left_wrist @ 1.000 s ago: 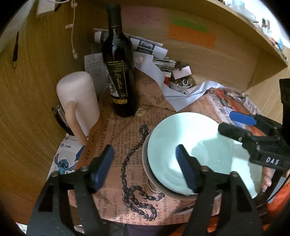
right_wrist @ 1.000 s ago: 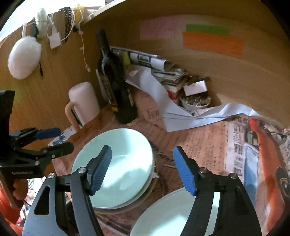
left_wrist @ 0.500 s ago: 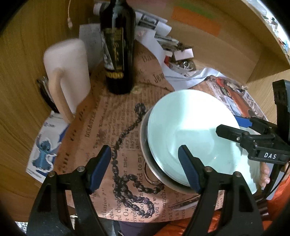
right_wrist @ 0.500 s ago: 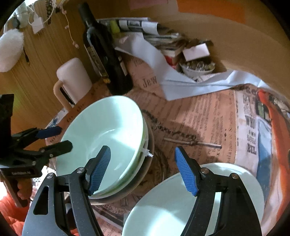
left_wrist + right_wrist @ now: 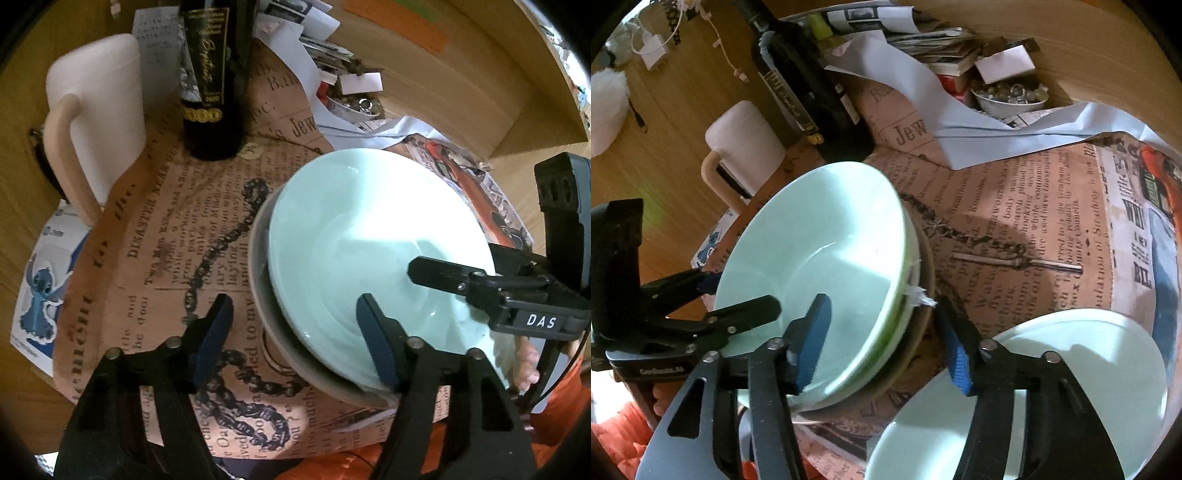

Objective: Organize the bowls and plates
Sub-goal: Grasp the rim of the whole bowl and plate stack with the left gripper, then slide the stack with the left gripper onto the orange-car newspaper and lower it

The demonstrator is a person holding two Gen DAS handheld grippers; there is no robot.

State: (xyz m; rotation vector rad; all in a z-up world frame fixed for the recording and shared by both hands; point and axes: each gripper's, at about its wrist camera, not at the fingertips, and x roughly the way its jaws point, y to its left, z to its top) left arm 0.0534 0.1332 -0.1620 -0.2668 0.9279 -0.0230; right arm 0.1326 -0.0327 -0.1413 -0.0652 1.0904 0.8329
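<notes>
Pale-green bowl [image 5: 369,236] between both grippers — left gripper [image 5: 295,332], right gripper [image 5: 886,336] — each agape, nothing clamped.

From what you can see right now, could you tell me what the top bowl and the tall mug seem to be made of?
Top bowl: probably glazed ceramic, pale mint and glossy, with bright highlights on its inner wall.
Tall mug: likely ceramic too, cream and matte, showing no glare; plastic cannot be ruled out.

Home desk nook w/ wood walls: wine bottle [image 5: 214,74], mug [image 5: 99,122], newspaper mat [image 5: 1015,206], stacked papers [image 5: 923,33].
</notes>
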